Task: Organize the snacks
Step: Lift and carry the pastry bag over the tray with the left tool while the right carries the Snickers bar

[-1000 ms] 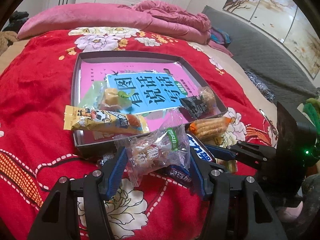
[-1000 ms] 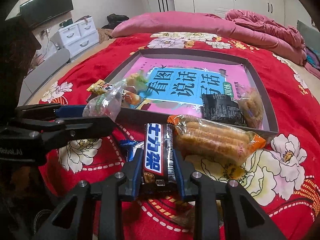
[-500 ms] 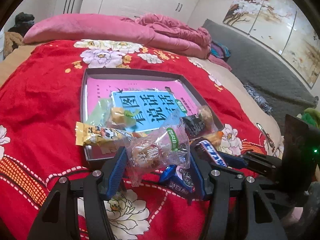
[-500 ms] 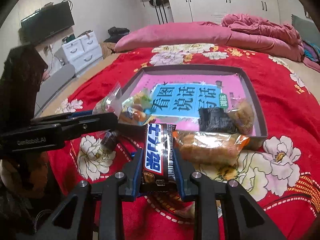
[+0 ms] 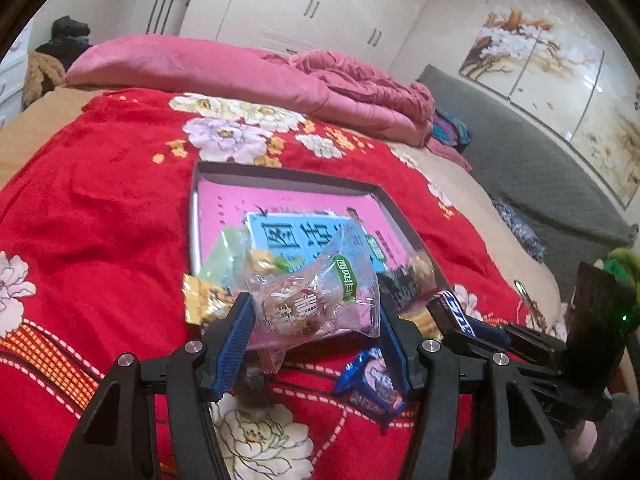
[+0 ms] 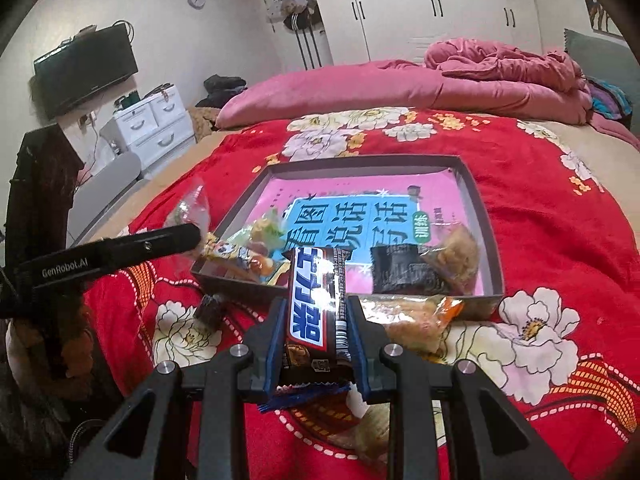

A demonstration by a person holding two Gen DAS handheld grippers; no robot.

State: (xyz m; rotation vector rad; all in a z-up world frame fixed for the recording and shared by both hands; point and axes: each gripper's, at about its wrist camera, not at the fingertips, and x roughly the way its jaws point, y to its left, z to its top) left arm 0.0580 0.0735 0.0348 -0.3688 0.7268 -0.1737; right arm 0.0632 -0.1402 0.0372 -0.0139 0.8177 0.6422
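Note:
My left gripper (image 5: 316,316) is shut on a clear snack packet (image 5: 308,304) and holds it above the near edge of the grey tray (image 5: 280,170). My right gripper (image 6: 316,316) is shut on a brown and blue chocolate bar (image 6: 316,304), also lifted in front of the tray (image 6: 360,162). The tray holds a pink book, a yellow packet (image 6: 224,250), a black packet (image 6: 400,270) and a brown snack (image 6: 456,254). The left gripper also shows in the right wrist view (image 6: 192,236), at the tray's left corner.
A blue wrapper (image 5: 372,384), a small dark sweet (image 6: 210,312) and an orange biscuit packet (image 6: 416,316) lie on the red flowered blanket (image 6: 560,240) in front of the tray. Pink pillows and a quilt (image 6: 440,84) lie at the far end of the bed.
Both grippers have risen and pulled back from the tray, each carrying its snack. The chocolate bar is lifted off the blanket, uncovering the blue wrapper.

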